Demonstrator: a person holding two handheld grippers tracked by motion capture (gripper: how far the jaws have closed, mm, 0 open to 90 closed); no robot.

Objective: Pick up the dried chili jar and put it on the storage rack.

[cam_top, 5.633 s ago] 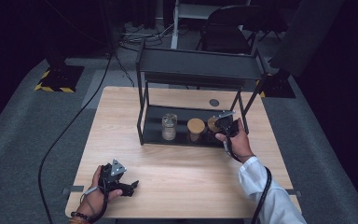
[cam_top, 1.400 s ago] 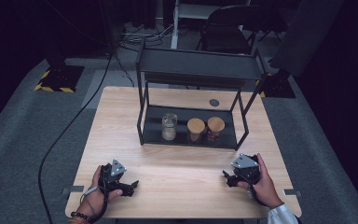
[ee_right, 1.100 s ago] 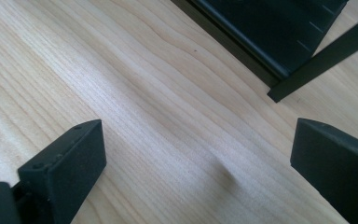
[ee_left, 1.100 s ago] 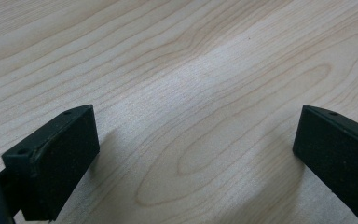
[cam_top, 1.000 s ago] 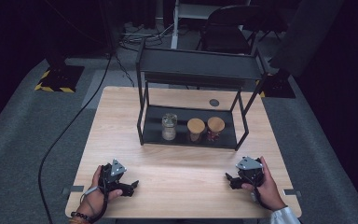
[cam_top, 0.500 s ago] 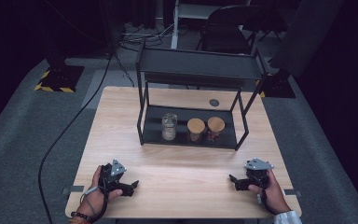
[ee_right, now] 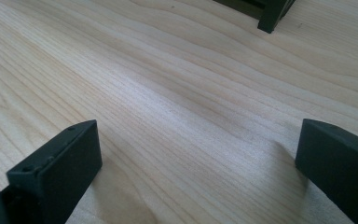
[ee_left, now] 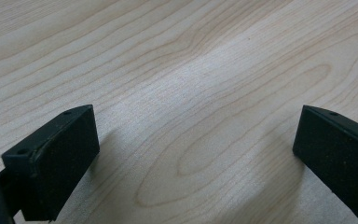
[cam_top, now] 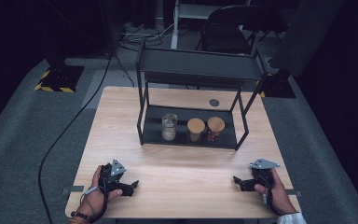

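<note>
Both grippers — left gripper (cam_top: pixel 131 185), right gripper (cam_top: pixel 237 180) — rest near the table (cam_top: pixel 182 168)'s front edge, jaws spread wide (nothing between); right's just finished opening. Jars (cam_top: pixel 196 129) sit inside the rack (cam_top: pixel 191 70), well apart.

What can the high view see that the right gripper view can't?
High view alone: the black shelf rack, whole, with a clear glass jar and two cork-lidded jars on its bottom shelf, plus both hands, the left claw and the grey floor.

Right gripper view alone: a close look at the right claw with its black jaws standing wide apart and nothing between them.

Both: the wooden table and a foot of the rack.
</note>
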